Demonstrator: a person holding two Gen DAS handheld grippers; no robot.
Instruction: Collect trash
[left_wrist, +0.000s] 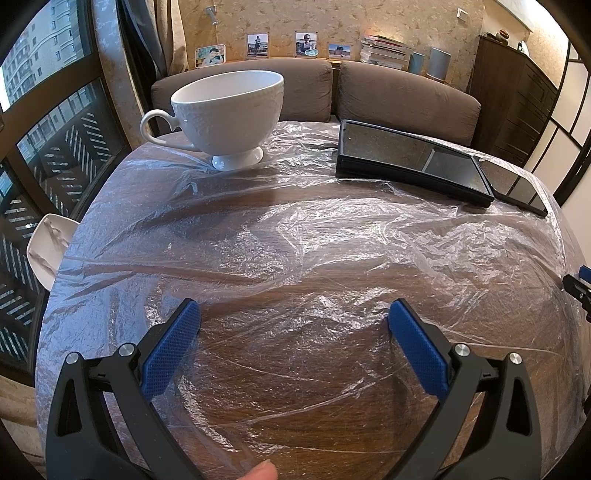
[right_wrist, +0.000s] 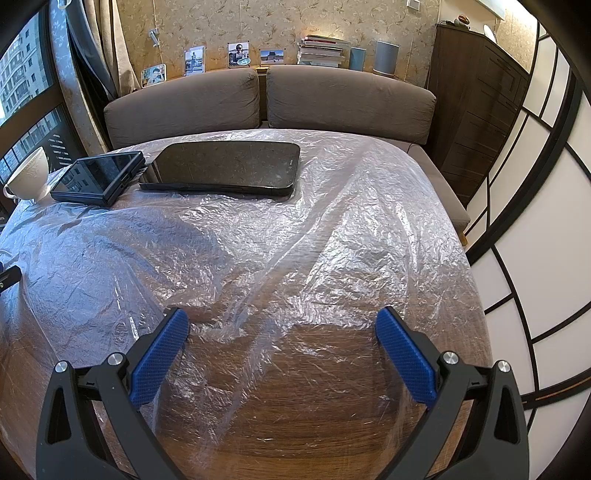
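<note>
A crinkled clear plastic sheet (left_wrist: 314, 240) (right_wrist: 258, 236) lies spread over the round wooden table (left_wrist: 295, 435) (right_wrist: 314, 435). My left gripper (left_wrist: 293, 314) hovers open just above the sheet near the table's front edge, nothing between its blue pads. My right gripper (right_wrist: 282, 321) is also open over the sheet, with a raised fold of plastic running between its fingers. A part of the right gripper (left_wrist: 580, 286) shows at the right edge of the left wrist view. A fingertip (left_wrist: 258, 470) shows at the bottom of that view.
A white footed cup (left_wrist: 225, 114) (right_wrist: 29, 177) stands on the sheet at the far left. Two dark flat devices (left_wrist: 410, 162) (right_wrist: 229, 168) (right_wrist: 98, 177) lie at the far side. A brown sofa (right_wrist: 266, 103) sits behind the table, a white chair (left_wrist: 48, 243) at its left.
</note>
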